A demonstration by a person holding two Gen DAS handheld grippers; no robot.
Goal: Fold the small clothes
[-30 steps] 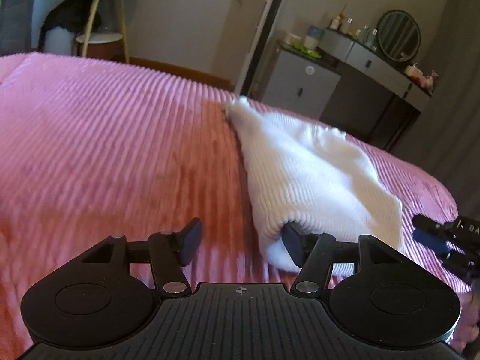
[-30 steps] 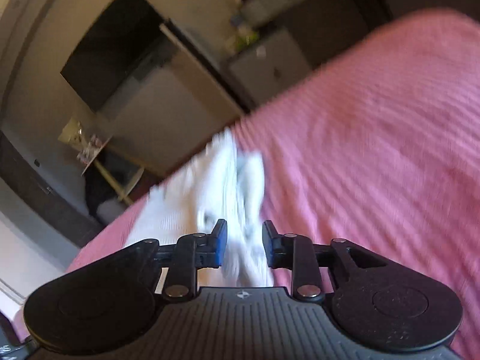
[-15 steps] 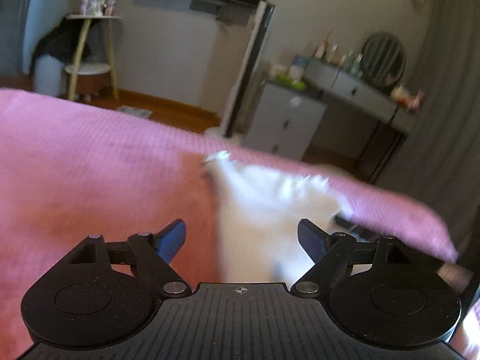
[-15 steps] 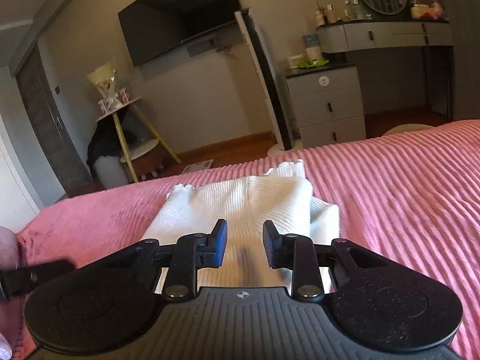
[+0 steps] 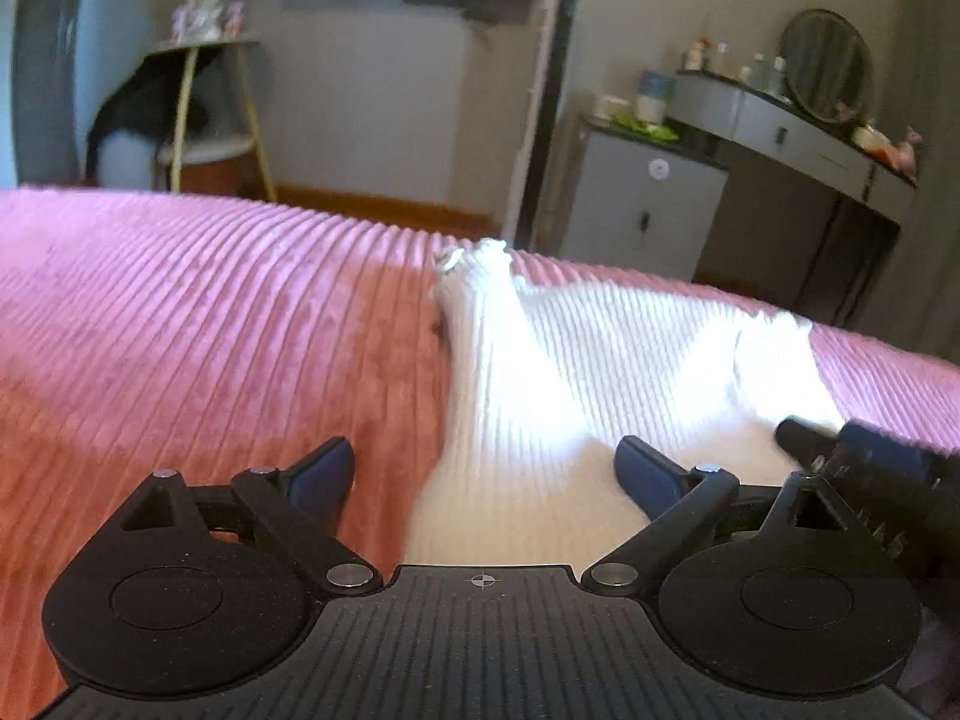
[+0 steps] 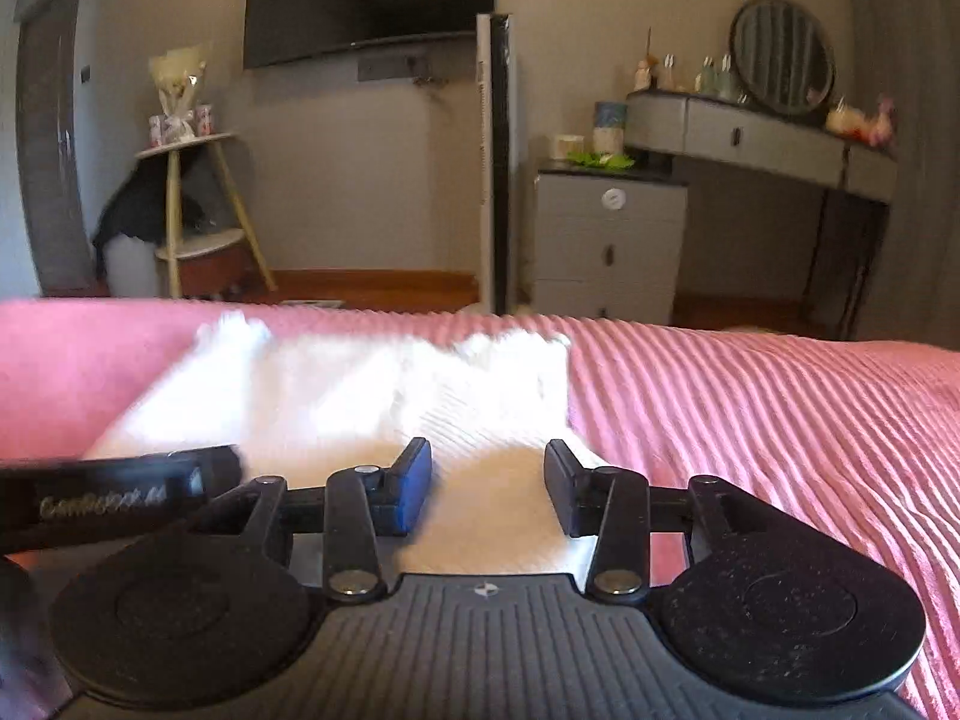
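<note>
White ribbed knit, soft and limp, lies on the pink bed just ahead of both our grippers.

The white garment (image 5: pixel 600 372) rests on the bedspread (image 5: pixel 210 312), partly folded, its frilled cuffs at the far end. We judge it light and floppy, best pinched at the near folded edge or a corner. Our left gripper (image 5: pixel 486 468) angles gently down, jaws spreading wide, with cloth lying between them but not pinched. Our right gripper (image 6: pixel 487 483) sits just beside it, equally low, jaws opening over the near hem, pads clear of the cloth.
</note>
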